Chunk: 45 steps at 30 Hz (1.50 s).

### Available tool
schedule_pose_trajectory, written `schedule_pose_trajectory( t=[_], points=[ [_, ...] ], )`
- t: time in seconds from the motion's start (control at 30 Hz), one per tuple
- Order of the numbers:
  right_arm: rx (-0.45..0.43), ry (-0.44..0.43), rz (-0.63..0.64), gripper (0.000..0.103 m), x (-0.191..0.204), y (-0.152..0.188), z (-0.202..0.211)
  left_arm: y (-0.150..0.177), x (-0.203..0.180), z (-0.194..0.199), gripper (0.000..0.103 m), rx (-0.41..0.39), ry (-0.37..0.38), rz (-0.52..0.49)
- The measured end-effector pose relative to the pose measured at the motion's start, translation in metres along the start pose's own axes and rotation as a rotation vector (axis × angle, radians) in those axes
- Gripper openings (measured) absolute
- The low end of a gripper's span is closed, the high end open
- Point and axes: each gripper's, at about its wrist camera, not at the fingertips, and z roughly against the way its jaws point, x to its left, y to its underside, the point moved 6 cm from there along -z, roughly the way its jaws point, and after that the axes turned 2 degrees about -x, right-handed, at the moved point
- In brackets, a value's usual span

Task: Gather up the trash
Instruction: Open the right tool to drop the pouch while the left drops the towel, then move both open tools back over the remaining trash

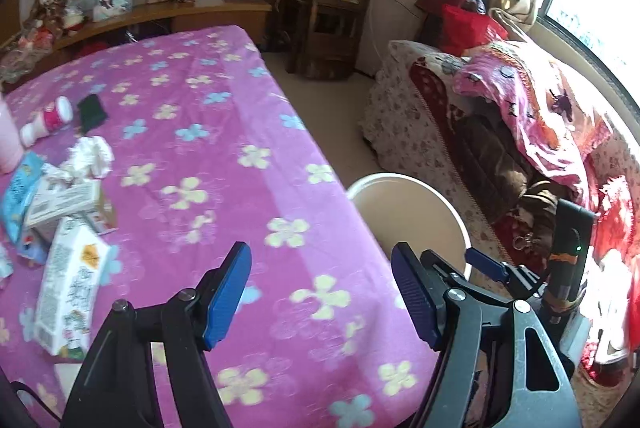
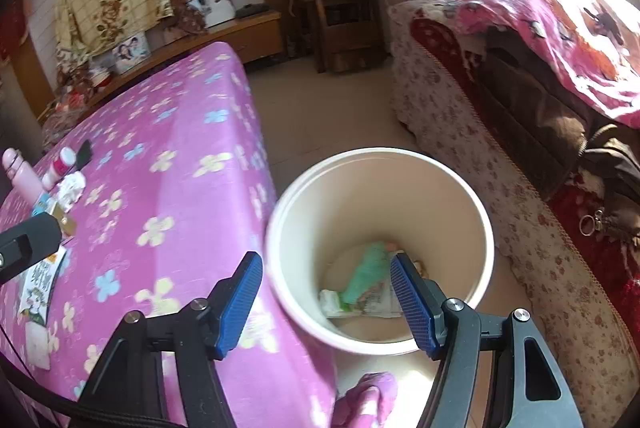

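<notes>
Bin (image 2: pixel 476 228) holding wrappers, 2 claws empty

Left gripper (image 1: pixel 320 296) is seen tilted downward, jaws parted, nothing held between them. Right gripper (image 2: pixel 326 302) is likewise angled downward, jaws apart and empty.
</notes>
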Motion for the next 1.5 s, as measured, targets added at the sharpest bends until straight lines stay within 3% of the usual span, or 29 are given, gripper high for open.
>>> schedule_pose_trajectory(
  t=[0.9,1.17,1.5],
  points=[
    [0.010,-0.180,0.235,0.070,0.169,0.021,0.026,0.032,0.154,0.097,0.073,-0.108,-0.191,0.150],
    [0.023,-0.246,0.290,0.070,0.208,0.029,0.035,0.051,0.219,0.122,0.073,-0.089,-0.266,0.199],
    [0.125,-0.366,0.352,0.070,0.259,0.064,0.039,0.077,0.304,0.130,0.073,-0.046,-0.358,0.327]
  ],
)
